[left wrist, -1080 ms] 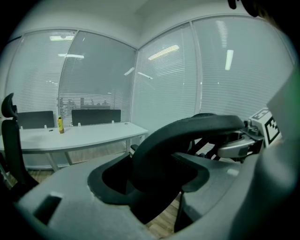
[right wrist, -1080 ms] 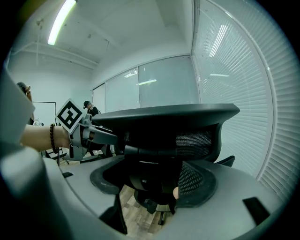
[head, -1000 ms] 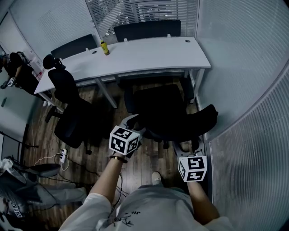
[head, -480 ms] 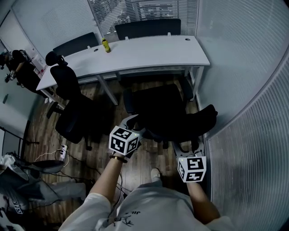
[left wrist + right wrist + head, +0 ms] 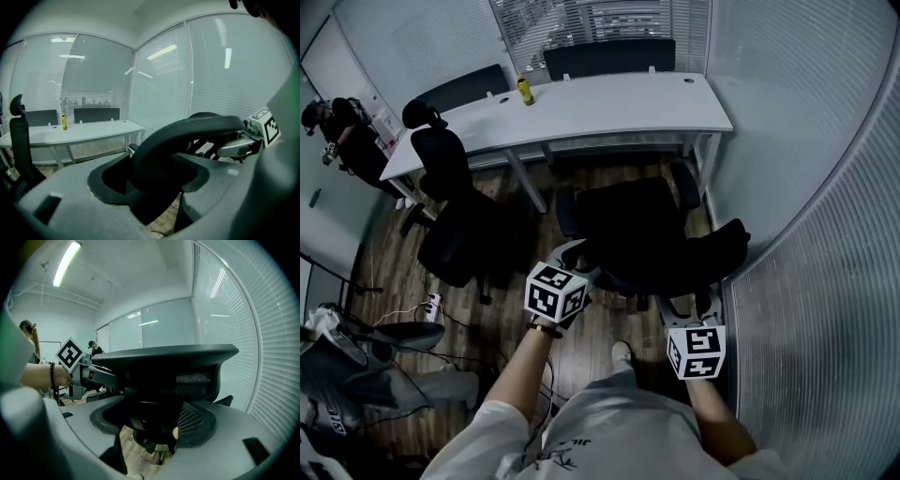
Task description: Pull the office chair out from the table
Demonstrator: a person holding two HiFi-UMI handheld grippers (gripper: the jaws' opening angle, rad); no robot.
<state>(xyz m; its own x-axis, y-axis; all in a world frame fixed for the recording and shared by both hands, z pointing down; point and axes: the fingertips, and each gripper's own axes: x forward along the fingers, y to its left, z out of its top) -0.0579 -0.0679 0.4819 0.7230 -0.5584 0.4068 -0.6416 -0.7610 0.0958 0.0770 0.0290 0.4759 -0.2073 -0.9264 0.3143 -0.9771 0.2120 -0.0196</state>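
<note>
Your left gripper [image 5: 578,251] is showing in the head view with its jaws spread wide on the left edge of the office chair's [image 5: 649,230] backrest. Your right gripper [image 5: 689,307] is gripping the right edge the same way. The office chair is standing on the wooden floor [image 5: 502,323] near the right end of the white table [image 5: 609,105], seat out from under the tabletop, back facing you. A yellow bottle [image 5: 525,91] is standing upright on the table. A second chair [image 5: 450,220] is sitting to the left.

In the left gripper view, the left gripper [image 5: 154,180] is holding the curved top of the office chair [image 5: 187,133] between wide-set jaws, which are pressing against it. The right gripper [image 5: 241,145] is showing at the far end of the backrest. The table [image 5: 79,132] and bottle [image 5: 63,122] are standing beyond.

In the right gripper view, the right gripper [image 5: 154,420] is clamping the office chair [image 5: 173,364], jaws wide, backrest filling the gap. The left gripper [image 5: 89,373] is gripping the far edge.
</note>
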